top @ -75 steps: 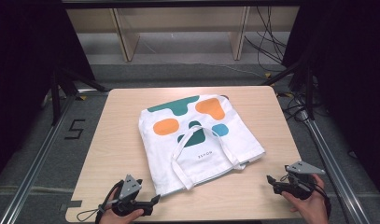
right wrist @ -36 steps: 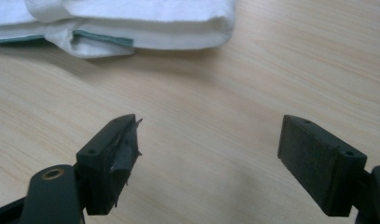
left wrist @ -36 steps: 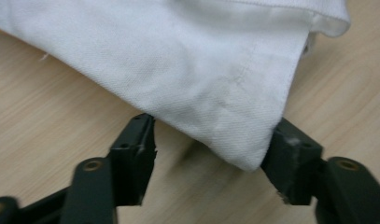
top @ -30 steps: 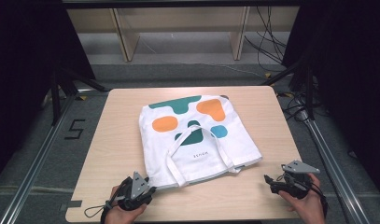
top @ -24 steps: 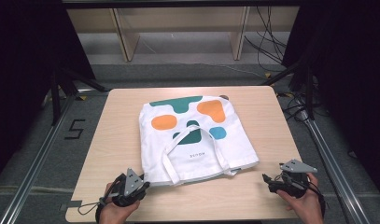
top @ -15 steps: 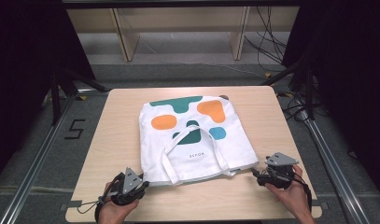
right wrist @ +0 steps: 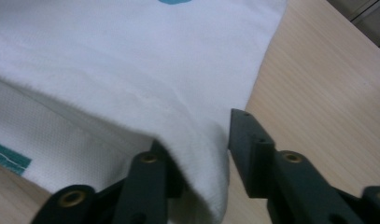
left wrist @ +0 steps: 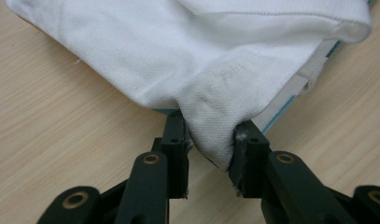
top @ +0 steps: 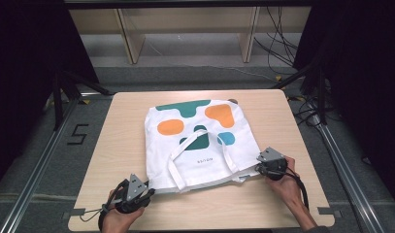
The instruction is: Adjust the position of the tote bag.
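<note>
High view shows a white bag [top: 200, 141] lying flat in the middle of the table [top: 103, 145]. Left gripper [left wrist: 208, 147] pinches the bag's near corner tight. Right gripper [right wrist: 201, 140] has its jaws apart around the other near corner. Next, I think, it must close, then both can lift.

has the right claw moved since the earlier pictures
Yes. The right claw has moved left along the light wooden table, away from its right edge, to the near right corner of the white printed cloth tote bag.
</note>
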Demonstrator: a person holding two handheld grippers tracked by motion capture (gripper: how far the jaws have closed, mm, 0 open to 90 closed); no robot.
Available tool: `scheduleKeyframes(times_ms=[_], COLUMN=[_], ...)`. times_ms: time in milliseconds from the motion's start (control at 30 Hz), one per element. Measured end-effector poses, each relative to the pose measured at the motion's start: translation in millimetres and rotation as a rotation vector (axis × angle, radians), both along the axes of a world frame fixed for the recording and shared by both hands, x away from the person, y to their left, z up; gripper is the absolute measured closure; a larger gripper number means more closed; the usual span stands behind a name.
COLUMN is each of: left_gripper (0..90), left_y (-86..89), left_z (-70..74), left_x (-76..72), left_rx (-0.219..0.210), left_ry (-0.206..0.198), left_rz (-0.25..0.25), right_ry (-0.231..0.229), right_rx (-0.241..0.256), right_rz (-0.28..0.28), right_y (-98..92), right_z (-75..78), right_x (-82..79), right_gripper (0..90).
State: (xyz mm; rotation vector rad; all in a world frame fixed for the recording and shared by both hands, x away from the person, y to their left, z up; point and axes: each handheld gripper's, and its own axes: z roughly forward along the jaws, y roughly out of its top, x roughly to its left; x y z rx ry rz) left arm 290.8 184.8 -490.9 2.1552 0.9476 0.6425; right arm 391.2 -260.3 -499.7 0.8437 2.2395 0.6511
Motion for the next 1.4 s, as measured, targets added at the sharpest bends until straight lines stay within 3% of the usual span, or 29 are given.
scheduleKeyframes(times_ms=[67, 167, 200, 233, 267, 300, 333, 367, 400, 433, 467, 500, 600, 733, 767, 800, 867, 900, 967, 1000, 1067, 1100, 1133, 1233, 1300, 1400], left_gripper=[69.7, 69.6, 69.6, 69.6, 69.6, 69.7, 69.6, 69.6, 69.4, 68.9, 68.1, 67.2, 59.5, 45.3, 43.3, 41.5, 37.8, 37.3, 38.2, 38.2, 38.9, 41.2, 49.2, 69.5, 72.7, 73.5], left_y=[-0.9, 2.9, 2.2, 4.5, 5.0, 5.0, 3.7, 3.7, 1.0, 1.0, 0.5, -1.8, -5.5, -12.7, -12.7, -16.8, -19.4, -19.7, -18.3, -19.2, -19.1, -19.4, -20.5, -17.1, -12.9, -15.1], left_z=[-1.0, 0.8, -0.5, 0.5, -0.5, -0.5, -2.6, -2.6, -4.7, -4.7, -4.0, -6.1, -8.1, -11.8, -11.8, -10.8, -10.0, -9.9, -8.4, -10.0, -10.6, -11.1, -12.5, -8.4, -4.8, -4.6], left_x=[-0.7, 1.8, 1.7, 3.2, 3.9, 3.9, 4.8, 4.8, 6.0, 6.0, 6.9, 6.2, 6.5, 11.2, 11.2, 14.5, 19.2, 21.9, 25.0, 27.2, 33.0, 34.7, 38.6, 38.5, 36.4, 32.8], left_rx=[-0.024, 0.013, -0.017, 0.011, 0.008, 0.008, -0.004, -0.004, -0.007, -0.007, 0.029, 0.011, 0.053, 0.010, 0.010, 0.046, 0.036, 0.022, 0.033, -0.003, 0.001, 0.004, 0.028, 0.020, 0.003, 0.029], left_ry=[0.013, -0.005, 0.003, -0.006, -0.006, -0.006, 0.004, 0.004, 0.001, 0.001, -0.003, 0.007, 0.035, 0.057, 0.057, 0.038, 0.036, 0.037, 0.031, 0.039, 0.036, 0.037, 0.034, 0.014, -0.007, 0.005], left_rz=[0.008, -0.008, 0.014, 0.000, 0.003, 0.003, 0.007, 0.007, 0.010, 0.010, -0.005, 0.015, 0.018, 0.027, 0.027, 0.023, 0.036, 0.045, 0.039, 0.059, 0.063, 0.060, 0.043, 0.025, -0.014, -0.026], right_ry=[0.000, -0.009, 0.004, 0.007, 0.016, 0.016, 0.025, 0.025, 0.025, 0.029, 0.034, 0.040, 0.059, 0.052, 0.052, 0.046, 0.053, 0.055, 0.054, 0.054, 0.050, 0.054, 0.055, 0.056, 0.061, 0.064], right_rx=[-0.005, 0.000, 0.022, 0.046, 0.046, 0.046, 0.069, 0.069, 0.087, 0.094, 0.098, 0.100, 0.114, 0.113, 0.113, 0.126, 0.134, 0.129, 0.131, 0.149, 0.148, 0.150, 0.141, 0.126, 0.122, 0.077], right_rz=[0.003, 0.030, 0.020, 0.011, 0.038, 0.038, 0.034, 0.034, 0.033, 0.032, 0.033, 0.040, 0.026, 0.036, 0.036, 0.035, 0.031, 0.036, 0.032, 0.016, 0.008, 0.008, 0.005, 0.004, 0.006, 0.008], right_y=[0.1, -4.1, -5.6, -6.3, -10.3, -10.3, -13.3, -13.3, -17.7, -19.6, -21.0, -22.3, -23.2, -24.3, -24.3, -23.6, -23.2, -24.2, -24.5, -24.1, -24.7, -24.7, -24.0, -23.5, -25.7, -26.2], right_z=[1.0, 8.2, 10.4, 12.0, 15.5, 15.5, 18.7, 18.7, 21.3, 21.8, 21.6, 20.9, 17.6, 17.7, 17.7, 17.0, 15.7, 15.5, 15.2, 15.0, 14.1, 13.4, 12.9, 12.2, 10.3, 8.1], right_x=[-1.0, -6.1, -10.3, -15.8, -30.6, -30.6, -49.1, -49.1, -67.8, -76.8, -84.7, -91.6, -106.0, -107.0, -107.0, -105.4, -105.3, -105.0, -104.6, -104.5, -103.1, -102.7, -102.8, -102.8, -100.7, -98.4], right_gripper=[76.9, 80.0, 80.2, 80.3, 80.3, 80.3, 80.1, 80.1, 79.8, 79.7, 79.6, 79.5, 79.2, 78.3, 78.3, 77.0, 75.8, 75.3, 74.5, 73.5, 71.7, 71.6, 71.6, 72.8, 72.6, 70.8])
